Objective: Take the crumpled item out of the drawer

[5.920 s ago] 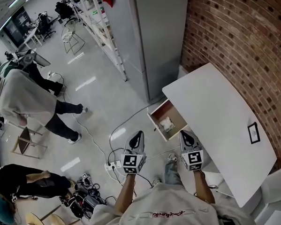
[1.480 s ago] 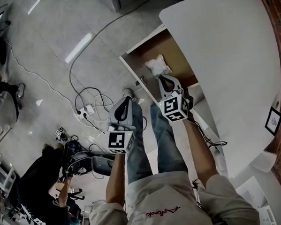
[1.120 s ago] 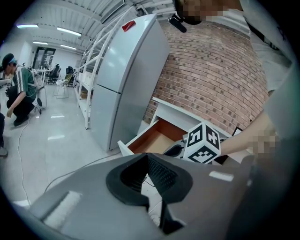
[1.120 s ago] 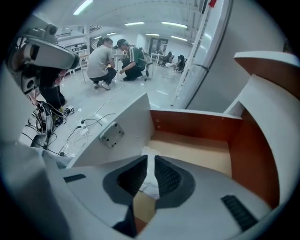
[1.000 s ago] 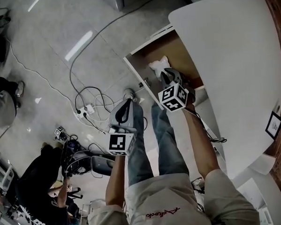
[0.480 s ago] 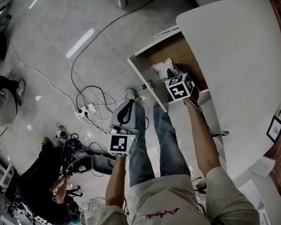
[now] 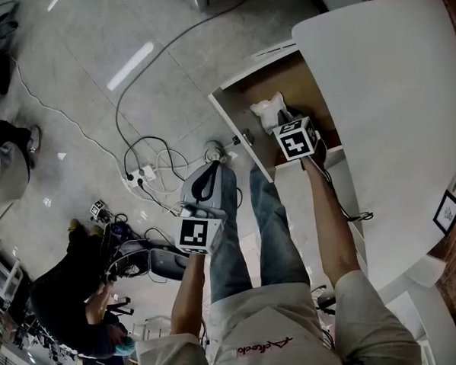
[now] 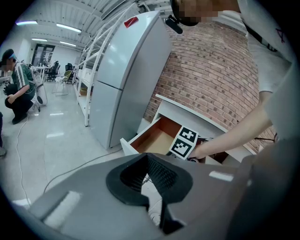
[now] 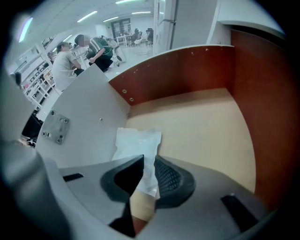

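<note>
Crumpled item [image 9: 137, 140] lies against the drawer [image 9: 206, 122] front, so right gripper [image 9: 146, 174] reaches down inside, jaws closing on its near edge for lift-out.

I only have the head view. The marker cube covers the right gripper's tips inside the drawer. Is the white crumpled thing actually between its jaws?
Observer: Yes. On the right gripper the jaws are closing with the crumpled item between them; both pads look to touch it.
Reviewer: Anything else in there?
Observer: No, only that item shows on the drawer floor, against the front panel.
Reviewer: And the other hand?
Observer: The left gripper has its jaws together, nothing between them.
</note>
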Tool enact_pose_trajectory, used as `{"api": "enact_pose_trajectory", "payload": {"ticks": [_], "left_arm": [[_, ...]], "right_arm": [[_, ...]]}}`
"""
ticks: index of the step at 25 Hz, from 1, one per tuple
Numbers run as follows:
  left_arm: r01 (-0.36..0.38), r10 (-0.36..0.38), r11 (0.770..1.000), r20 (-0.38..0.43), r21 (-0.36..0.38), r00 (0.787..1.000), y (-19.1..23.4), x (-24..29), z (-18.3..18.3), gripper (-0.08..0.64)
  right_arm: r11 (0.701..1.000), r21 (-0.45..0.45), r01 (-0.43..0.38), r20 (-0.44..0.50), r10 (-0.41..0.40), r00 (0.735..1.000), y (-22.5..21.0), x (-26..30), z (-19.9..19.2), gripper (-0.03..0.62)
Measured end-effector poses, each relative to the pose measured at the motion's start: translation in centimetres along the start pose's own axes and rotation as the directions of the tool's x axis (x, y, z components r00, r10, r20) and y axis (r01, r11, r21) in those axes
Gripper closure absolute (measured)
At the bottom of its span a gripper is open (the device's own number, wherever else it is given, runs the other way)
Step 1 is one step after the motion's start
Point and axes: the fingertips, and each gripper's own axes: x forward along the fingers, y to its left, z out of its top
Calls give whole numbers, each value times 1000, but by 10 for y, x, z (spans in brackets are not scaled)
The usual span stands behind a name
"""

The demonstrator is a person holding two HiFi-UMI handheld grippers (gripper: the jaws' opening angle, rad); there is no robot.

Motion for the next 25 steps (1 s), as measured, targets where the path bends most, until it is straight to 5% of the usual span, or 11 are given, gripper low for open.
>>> {"api": "enact_pose_trajectory", "payload": {"ticks": [25], "left_arm": [[-4,4,1000,5,4,1000,3,-2,-3,569]], "right_arm": [[1000,1,-16,28,16,999,11,-1,6,578]]}}
